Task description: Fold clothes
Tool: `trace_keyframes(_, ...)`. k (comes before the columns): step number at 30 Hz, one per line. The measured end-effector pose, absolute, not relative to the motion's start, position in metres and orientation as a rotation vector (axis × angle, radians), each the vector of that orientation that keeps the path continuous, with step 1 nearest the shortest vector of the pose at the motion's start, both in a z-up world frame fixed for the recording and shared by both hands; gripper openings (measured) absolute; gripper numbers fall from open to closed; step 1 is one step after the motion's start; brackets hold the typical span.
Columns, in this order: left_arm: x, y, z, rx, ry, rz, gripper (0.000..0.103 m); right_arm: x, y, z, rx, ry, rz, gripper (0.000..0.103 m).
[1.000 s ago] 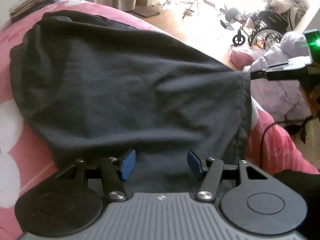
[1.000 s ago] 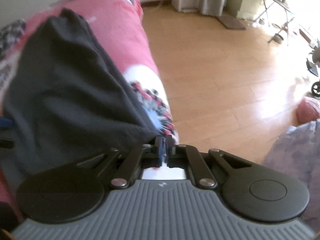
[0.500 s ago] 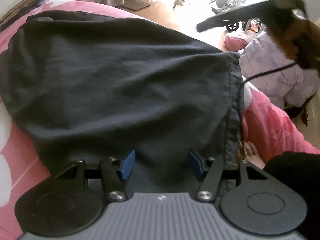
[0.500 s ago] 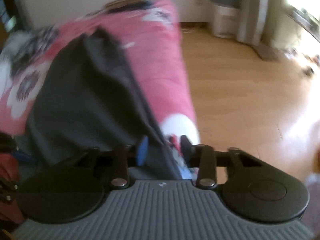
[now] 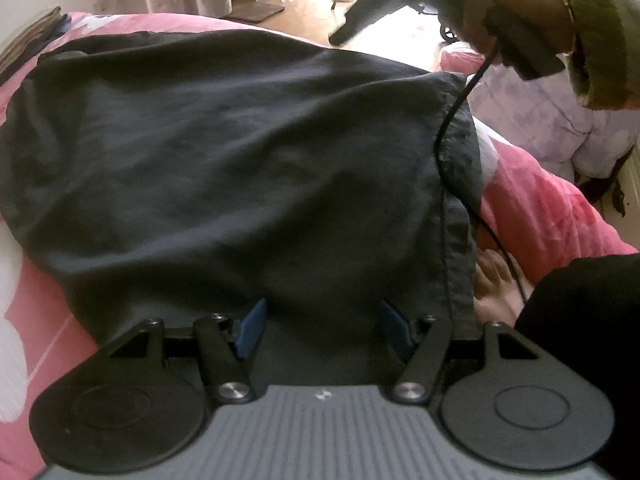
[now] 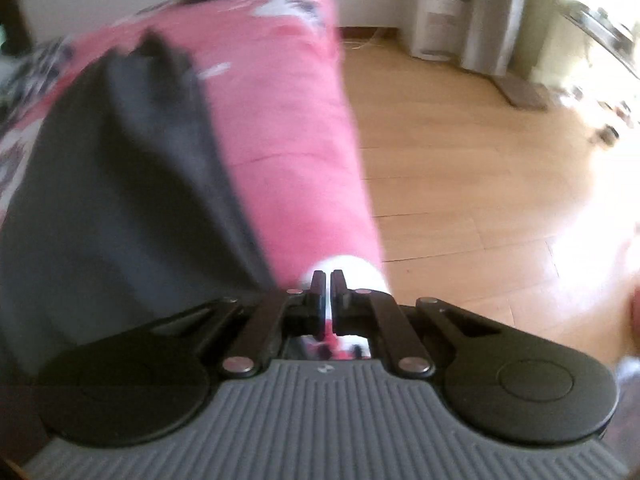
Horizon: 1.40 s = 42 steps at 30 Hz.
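A dark grey garment [image 5: 240, 152] lies spread over the pink floral bedding [image 5: 540, 208]. Its near edge runs between the blue pads of my left gripper [image 5: 320, 324]. Those jaws are opening and the pads stand apart from the cloth. In the left wrist view my right gripper [image 5: 340, 38] hovers above the garment's far right corner, held by a hand in a fleecy sleeve. Its black cable [image 5: 456, 112] trails down across the hem. In the blurred right wrist view the right gripper [image 6: 329, 280] is shut with nothing in it, over the bed's edge, with the garment [image 6: 120, 200] to its left.
Wooden floor [image 6: 460, 180] runs along the right of the bed, with a white appliance [image 6: 432, 28] by the far wall. A lilac padded jacket [image 5: 560, 120] lies at the right. Bare fingers or toes [image 5: 496, 280] show beside the hem. Folded items [image 5: 32, 40] sit at the far left.
My right gripper let go of the garment's corner, opened, then shut empty while swinging up and away. The freed right edge dropped onto the bed. The left gripper barely moved.
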<state>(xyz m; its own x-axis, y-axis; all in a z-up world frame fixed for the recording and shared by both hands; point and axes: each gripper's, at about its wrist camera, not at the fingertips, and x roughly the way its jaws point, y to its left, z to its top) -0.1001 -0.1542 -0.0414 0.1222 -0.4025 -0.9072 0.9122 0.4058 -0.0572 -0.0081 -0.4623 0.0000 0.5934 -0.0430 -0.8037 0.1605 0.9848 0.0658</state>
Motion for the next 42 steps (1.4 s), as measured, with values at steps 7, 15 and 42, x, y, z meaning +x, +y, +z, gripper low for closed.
trace_keyframes(7, -0.102, -0.155, -0.043, 0.612, 1.035, -1.067, 0.067, 0.019, -0.416, 0.028, 0.048, 0.802, 0.189, 0.004)
trace_keyframes(15, -0.102, -0.147, -0.042, 0.621, 1.025, -1.074, 0.067, 0.069, -0.437, 0.001, 0.049, 0.84, -0.062, 0.007)
trace_keyframes(42, -0.123, -0.12, -0.034, 0.496, 1.176, -1.121, 0.067, -0.051, -0.34, 0.038, -0.272, 0.985, 0.642, 0.008)
